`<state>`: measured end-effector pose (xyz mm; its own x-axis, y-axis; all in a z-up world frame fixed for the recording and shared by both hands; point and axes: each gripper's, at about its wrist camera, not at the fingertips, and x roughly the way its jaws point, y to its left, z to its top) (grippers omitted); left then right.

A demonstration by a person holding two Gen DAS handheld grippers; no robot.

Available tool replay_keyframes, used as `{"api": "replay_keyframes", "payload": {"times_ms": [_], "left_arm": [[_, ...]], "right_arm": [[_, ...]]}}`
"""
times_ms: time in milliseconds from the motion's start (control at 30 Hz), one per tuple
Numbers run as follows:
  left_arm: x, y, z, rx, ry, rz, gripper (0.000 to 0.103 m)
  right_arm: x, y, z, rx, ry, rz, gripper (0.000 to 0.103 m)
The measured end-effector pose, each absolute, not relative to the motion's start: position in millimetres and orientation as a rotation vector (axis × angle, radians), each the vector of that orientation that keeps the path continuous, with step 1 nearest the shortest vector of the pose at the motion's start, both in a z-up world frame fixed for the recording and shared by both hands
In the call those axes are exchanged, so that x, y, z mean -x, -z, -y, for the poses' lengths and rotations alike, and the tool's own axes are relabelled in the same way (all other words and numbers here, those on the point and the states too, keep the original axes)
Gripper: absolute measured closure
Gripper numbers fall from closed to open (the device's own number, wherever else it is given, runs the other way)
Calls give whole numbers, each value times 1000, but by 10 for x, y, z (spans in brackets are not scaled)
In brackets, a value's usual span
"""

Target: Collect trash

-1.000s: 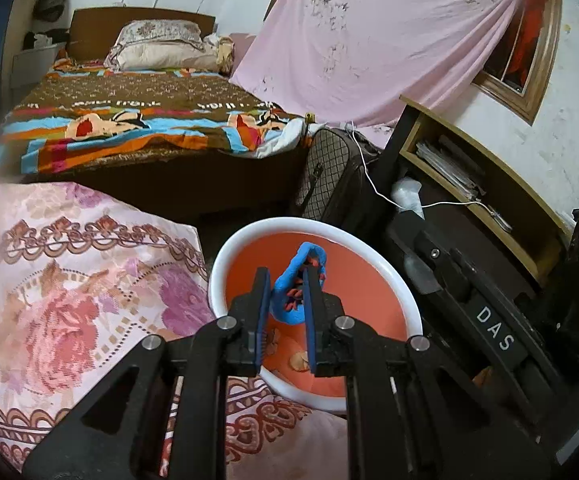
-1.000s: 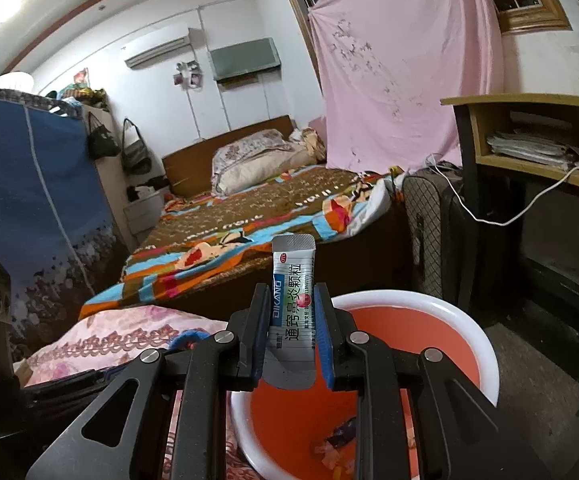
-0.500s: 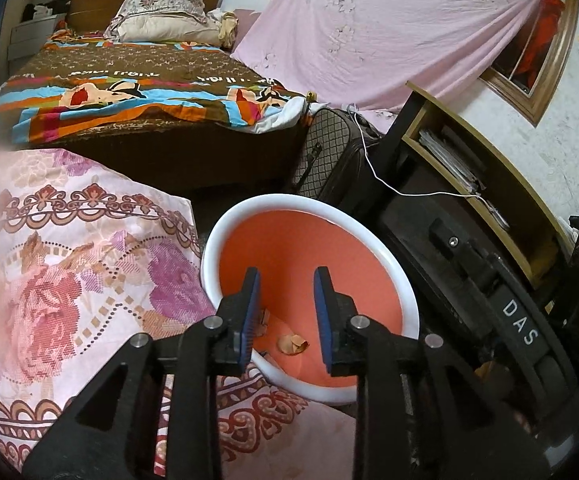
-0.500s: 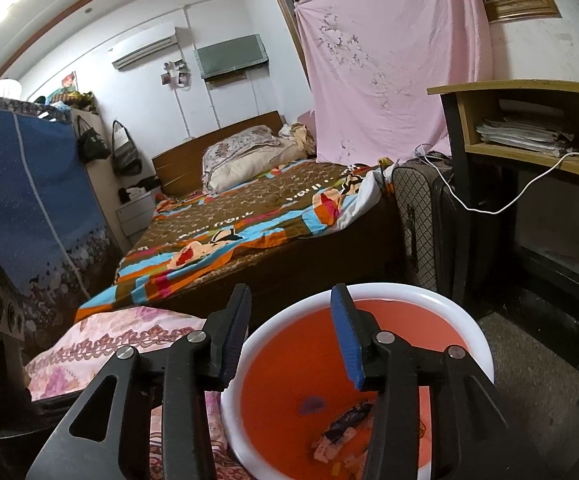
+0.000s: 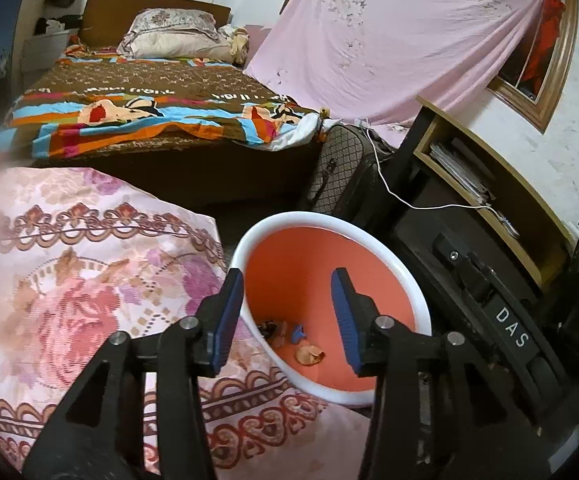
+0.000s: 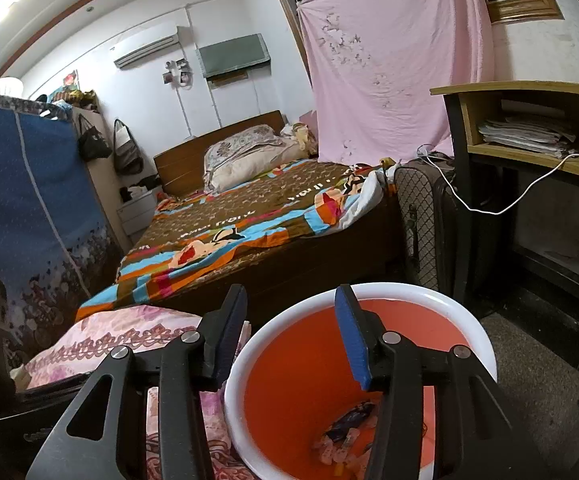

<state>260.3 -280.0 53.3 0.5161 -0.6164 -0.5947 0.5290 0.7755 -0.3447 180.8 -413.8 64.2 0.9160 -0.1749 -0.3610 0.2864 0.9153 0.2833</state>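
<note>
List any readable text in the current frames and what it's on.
"DAS": white letters on the black bar-shaped gripper body beside the white-rimmed orange plastic bin.
White lettering on the brown patterned bedspread: upside down and blurred, unreadable.
Wrappers at the bin's bottom: print too small to read.
Stacked papers on the wooden shelf: no legible text.

Left gripper (image 5: 287, 312) and right gripper (image 6: 291, 330), both tilted downward, jaws just opening, nothing between.
</note>
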Motion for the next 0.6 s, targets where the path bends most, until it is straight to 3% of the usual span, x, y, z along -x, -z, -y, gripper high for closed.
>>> {"api": "replay_keyframes", "payload": {"times_ms": [200,267,400,533,600], "left_arm": [[-2582,-586,2673,123,642,-735,55],[-2577,-614,2609,127,619,-722,50],[-2543,-675,2458,135,547,-675,33],[-2507,-725,2324,126,479,-620,26],[-2495,-746,2268,123,449,-602,16]], "right_arm": [[-1811,-641,4125,-338,243,-336,49],[-1809,-645,4119,-341,242,-328,33],[-1798,-666,4097,-344,243,-309,28],[-1805,-677,4049,-335,248,-302,22],[-1811,-676,4028,-332,248,-300,19]]}}
